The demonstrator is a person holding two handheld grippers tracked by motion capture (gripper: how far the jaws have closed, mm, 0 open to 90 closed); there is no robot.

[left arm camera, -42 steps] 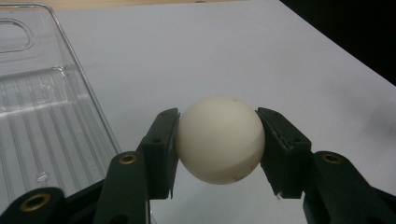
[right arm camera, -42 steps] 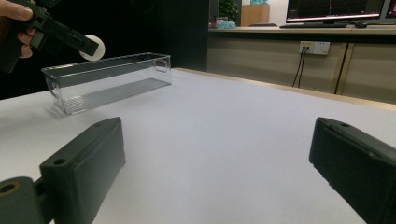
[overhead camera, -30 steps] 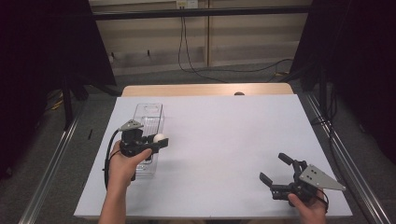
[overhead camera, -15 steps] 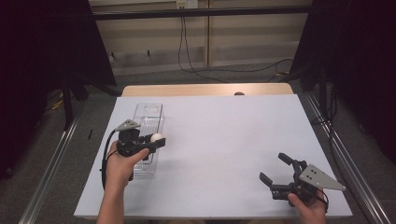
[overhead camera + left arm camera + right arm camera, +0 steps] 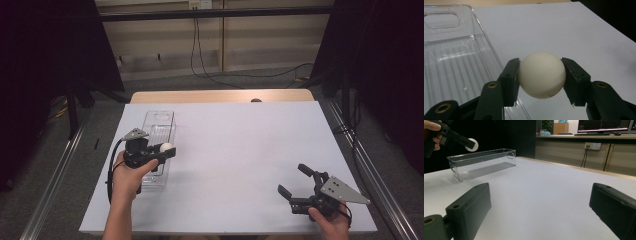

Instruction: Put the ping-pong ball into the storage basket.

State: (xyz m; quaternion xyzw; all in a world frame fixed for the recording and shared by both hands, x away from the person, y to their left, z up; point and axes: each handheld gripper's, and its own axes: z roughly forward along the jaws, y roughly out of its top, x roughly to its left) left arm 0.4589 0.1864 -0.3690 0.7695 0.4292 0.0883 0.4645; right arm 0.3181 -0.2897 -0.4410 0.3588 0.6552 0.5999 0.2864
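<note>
No brand, label or legible writing shows on anything here: the cream-white ball is plain apart from a few tiny dark specks, and the clear plastic bin carries no print.

The left gripper is clamped on the ball, one black jaw pressed to each side of it. In the high view the ball sits over the bin's right long wall, about halfway along the bin. The left gripper view brings out what the high view cannot: the bin's ribbed floor, the oval handle cut-out in its far end wall, and the pads biting squarely on the ball's widest part, with the bin wall passing below and to the left of the ball.

The right gripper is released, its jaws spread wide with nothing between them, resting low over the white tabletop, well apart from the bin toward the table's near right corner. The right gripper view looks across at the bin from the side, showing the ball held clearly above the bin's rim, and beyond the bin a wall socket and lit monitors whose screen content is too small to read.
</note>
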